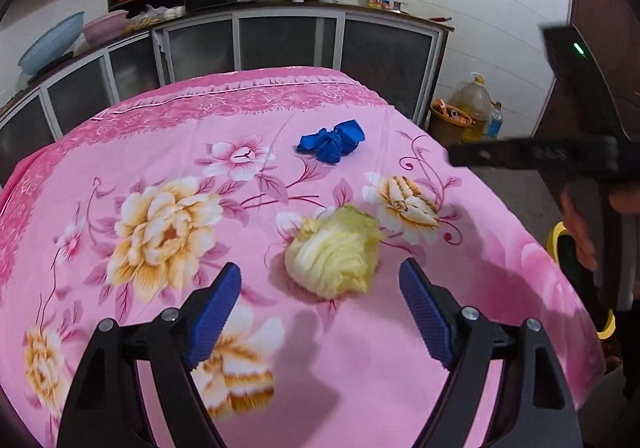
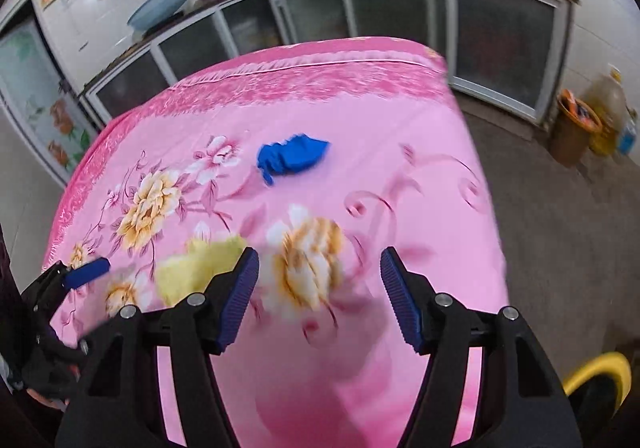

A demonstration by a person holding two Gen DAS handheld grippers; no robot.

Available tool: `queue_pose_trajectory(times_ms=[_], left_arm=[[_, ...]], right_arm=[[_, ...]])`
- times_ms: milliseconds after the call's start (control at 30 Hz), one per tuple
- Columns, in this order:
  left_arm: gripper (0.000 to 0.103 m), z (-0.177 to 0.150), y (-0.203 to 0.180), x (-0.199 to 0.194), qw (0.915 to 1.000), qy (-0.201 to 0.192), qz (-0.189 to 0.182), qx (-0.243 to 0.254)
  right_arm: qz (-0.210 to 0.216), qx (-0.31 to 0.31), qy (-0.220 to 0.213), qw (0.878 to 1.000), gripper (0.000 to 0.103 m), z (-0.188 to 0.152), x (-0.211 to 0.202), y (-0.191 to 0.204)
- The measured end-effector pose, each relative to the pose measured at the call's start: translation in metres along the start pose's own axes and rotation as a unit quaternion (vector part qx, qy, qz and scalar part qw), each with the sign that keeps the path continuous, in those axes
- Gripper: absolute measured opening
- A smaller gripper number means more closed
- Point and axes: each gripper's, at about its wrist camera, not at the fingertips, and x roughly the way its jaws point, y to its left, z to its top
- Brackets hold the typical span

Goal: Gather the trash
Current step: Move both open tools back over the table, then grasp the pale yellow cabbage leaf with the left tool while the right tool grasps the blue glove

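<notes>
A pale yellow-green cabbage leaf (image 1: 334, 252) lies on the pink flowered tablecloth (image 1: 160, 136). My left gripper (image 1: 320, 270) hovers open just short of the leaf, its blue pads on either side of the near end and apart from it. Farther back lies a crumpled blue glove (image 1: 332, 140). In the right wrist view, which is blurred, my right gripper (image 2: 320, 254) stands open over the cloth with nothing between its fingers. There the leaf (image 2: 200, 268) is to its left, the glove (image 2: 292, 158) ahead, and the left gripper's blue pad (image 2: 86, 274) shows at the far left.
A yellow-rimmed bin (image 2: 596, 372) stands on the floor at the table's right edge. A brown bucket (image 1: 448, 124) and an oil jug (image 1: 476, 104) sit by the wall. Glass-fronted cabinets (image 1: 280, 40) run behind the table.
</notes>
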Motion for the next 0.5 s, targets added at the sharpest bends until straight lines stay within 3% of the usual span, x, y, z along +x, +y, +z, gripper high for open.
queue_pose_trajectory(times_ms=[500], left_arm=[[0.078,0.020,0.003,0.069,0.9976,0.064,-0.025,-0.009]], right_arm=[[-0.026,-0.018,0.025,0.999,0.063,0.073,0.094,0.018]])
